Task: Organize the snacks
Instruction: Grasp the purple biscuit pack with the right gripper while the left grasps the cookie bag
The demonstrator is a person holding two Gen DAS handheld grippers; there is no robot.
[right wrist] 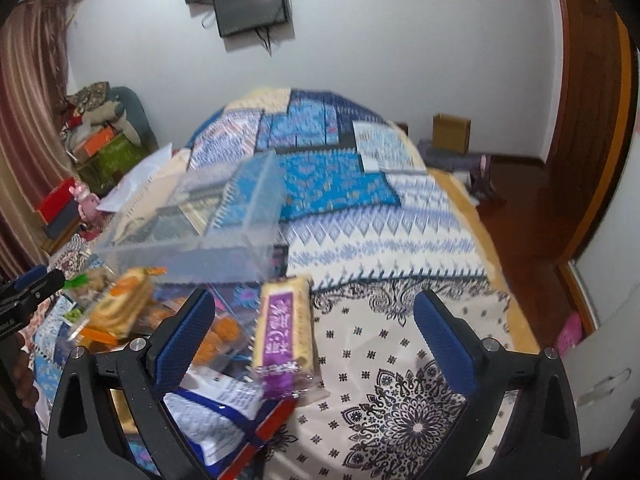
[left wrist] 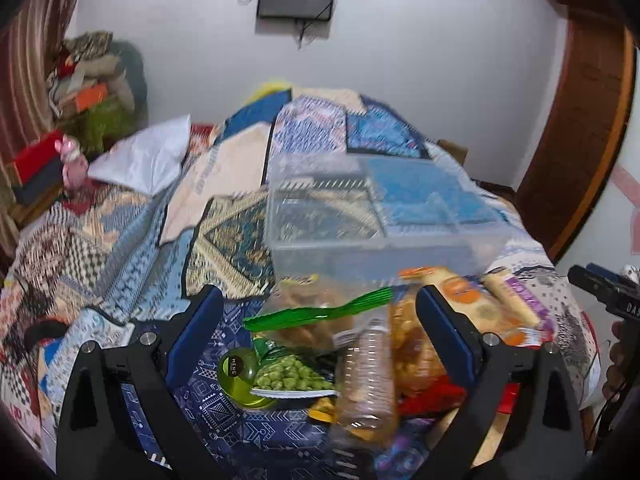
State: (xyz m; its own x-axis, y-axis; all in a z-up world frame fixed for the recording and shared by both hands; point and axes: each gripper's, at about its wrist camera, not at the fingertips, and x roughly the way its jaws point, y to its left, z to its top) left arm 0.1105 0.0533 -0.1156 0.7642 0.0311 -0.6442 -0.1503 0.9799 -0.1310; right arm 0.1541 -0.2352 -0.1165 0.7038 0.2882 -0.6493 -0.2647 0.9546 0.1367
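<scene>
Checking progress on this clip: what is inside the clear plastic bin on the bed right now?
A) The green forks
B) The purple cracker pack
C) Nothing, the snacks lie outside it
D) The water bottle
C: the clear plastic bin shows only the bedspread through it, while the purple cracker pack, green forks and water bottle lie in front.

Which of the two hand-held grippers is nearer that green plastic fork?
Left. The left hand-held gripper hangs open right over the green fork; the right hand-held gripper hangs open off to the fork's right, over the purple cracker pack.
</scene>
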